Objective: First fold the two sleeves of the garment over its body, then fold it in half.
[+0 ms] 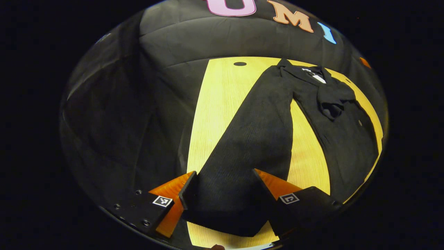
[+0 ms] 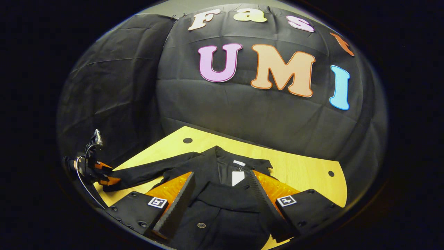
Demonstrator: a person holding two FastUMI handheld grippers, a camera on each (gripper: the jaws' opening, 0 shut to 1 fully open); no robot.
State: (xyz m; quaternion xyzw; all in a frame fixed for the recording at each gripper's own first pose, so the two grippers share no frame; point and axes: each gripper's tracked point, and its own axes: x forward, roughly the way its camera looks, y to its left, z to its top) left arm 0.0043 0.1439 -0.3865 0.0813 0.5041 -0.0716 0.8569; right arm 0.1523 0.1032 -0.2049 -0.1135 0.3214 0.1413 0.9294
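Between your left tongs (image 1: pixel 223 189): the cuff end of one sleeve (image 1: pixel 256 132), lying flat on the tabletop (image 1: pixel 215 114). You are holding these tongs wide, one finger to each side of the cloth; neither is pressing on it as far as the left gripper view shows.

Ahead of the left tongs: the sleeve is running away to the shoulder, where it is joining the garment (image 1: pixel 347 132). The other sleeve (image 1: pixel 331 99) is already lying bunched across the chest.

Between your right tongs (image 2: pixel 220 194): the garment's collar and open front, with a white tag (image 2: pixel 237 177) at the neck and a button (image 2: pixel 201 225) nearer the camera. You are holding these tongs wide as well, above the cloth and gripping nothing.

Step in hand, by judgement: you are working on the first step, with one sleeve fold left.

Next move, by judgement: you are needing to close the left tongs on the cuff, lift it and carry it over the body, keeping the body from sliding.
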